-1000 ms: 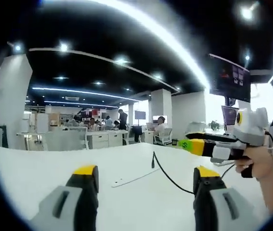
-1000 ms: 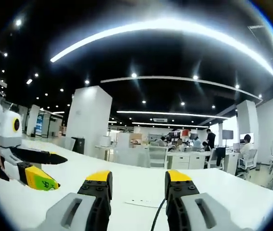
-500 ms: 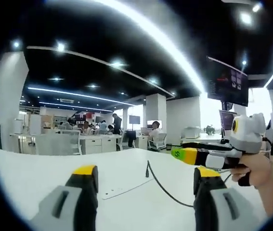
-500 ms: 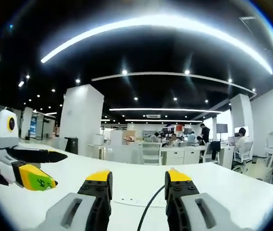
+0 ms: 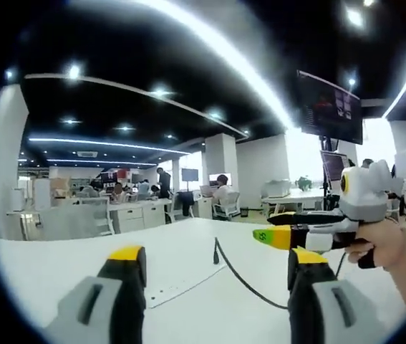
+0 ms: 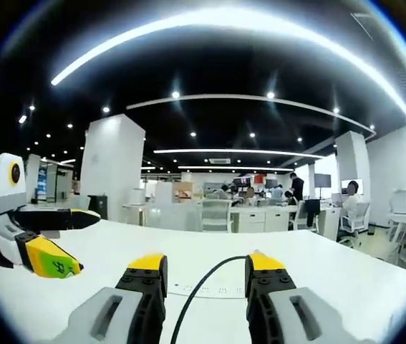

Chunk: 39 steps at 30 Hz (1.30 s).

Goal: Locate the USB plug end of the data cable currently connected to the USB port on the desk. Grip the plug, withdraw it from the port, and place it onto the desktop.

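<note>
Cable (image 5: 242, 278) runs black across the white table (image 5: 59, 251), plug end (image 5: 215, 251) upright at the port strip (image 5: 181, 284). My left gripper (image 5: 213, 272) and right gripper (image 6: 204, 276) hold jaws wide, empty, short of the strip (image 6: 206, 289).

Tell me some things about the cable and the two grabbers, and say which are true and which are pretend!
1. The black cable lies on a white desk. True.
2. The right gripper is squeezing the cable's plug. False: its jaws are open, with the cable running between them untouched.
3. The left gripper is open and holds nothing. True.
4. The desk is red. False: it is white.
5. A flat white port strip lies on the desk. True.
</note>
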Each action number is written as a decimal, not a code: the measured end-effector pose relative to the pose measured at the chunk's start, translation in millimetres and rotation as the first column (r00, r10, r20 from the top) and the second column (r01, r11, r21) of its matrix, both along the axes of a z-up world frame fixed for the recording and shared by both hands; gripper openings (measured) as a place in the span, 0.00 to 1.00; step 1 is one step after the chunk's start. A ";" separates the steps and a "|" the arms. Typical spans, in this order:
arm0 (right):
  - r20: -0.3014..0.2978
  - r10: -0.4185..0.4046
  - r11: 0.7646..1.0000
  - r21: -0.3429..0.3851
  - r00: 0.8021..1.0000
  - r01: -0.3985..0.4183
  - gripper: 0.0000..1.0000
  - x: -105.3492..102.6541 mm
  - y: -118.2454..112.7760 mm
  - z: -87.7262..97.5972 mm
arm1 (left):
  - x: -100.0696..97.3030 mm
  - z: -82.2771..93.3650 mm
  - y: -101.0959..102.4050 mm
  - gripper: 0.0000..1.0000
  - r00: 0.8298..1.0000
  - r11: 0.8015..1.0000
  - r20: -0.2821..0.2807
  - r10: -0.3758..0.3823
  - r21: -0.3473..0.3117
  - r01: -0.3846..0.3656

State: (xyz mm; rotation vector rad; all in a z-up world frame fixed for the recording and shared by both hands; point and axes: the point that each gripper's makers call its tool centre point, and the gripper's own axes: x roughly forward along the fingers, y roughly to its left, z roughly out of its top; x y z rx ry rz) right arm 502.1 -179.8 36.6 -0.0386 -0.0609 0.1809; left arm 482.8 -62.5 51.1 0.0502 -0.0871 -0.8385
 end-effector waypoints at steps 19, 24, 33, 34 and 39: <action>-0.022 -0.103 0.994 0.018 0.994 0.103 0.44 25.4 -50.0 -13.5 | 25.4 -18.7 -25.8 0.81 0.995 0.996 -0.043 -0.085 -0.037 0.083; -0.019 -0.168 0.986 0.017 0.986 0.169 0.41 37.7 -75.1 -19.5 | 37.3 -26.6 -31.5 0.81 0.996 0.998 -0.053 -0.069 0.009 0.070; -0.023 -0.184 0.983 0.025 0.983 0.184 0.41 60.2 -82.8 -36.3 | 51.2 -33.9 -36.1 0.81 0.992 0.994 -0.091 -0.082 -0.074 0.076; -0.023 -0.190 0.981 0.025 0.982 0.191 0.41 61.4 -83.9 -37.7 | 51.9 -35.4 -35.8 0.81 0.993 0.995 -0.091 -0.080 -0.070 0.074; -0.027 -0.183 0.983 0.008 0.983 0.183 0.41 71.0 -81.7 -42.5 | 59.5 -40.4 -30.3 0.81 0.997 0.999 -0.066 -0.041 -0.029 0.039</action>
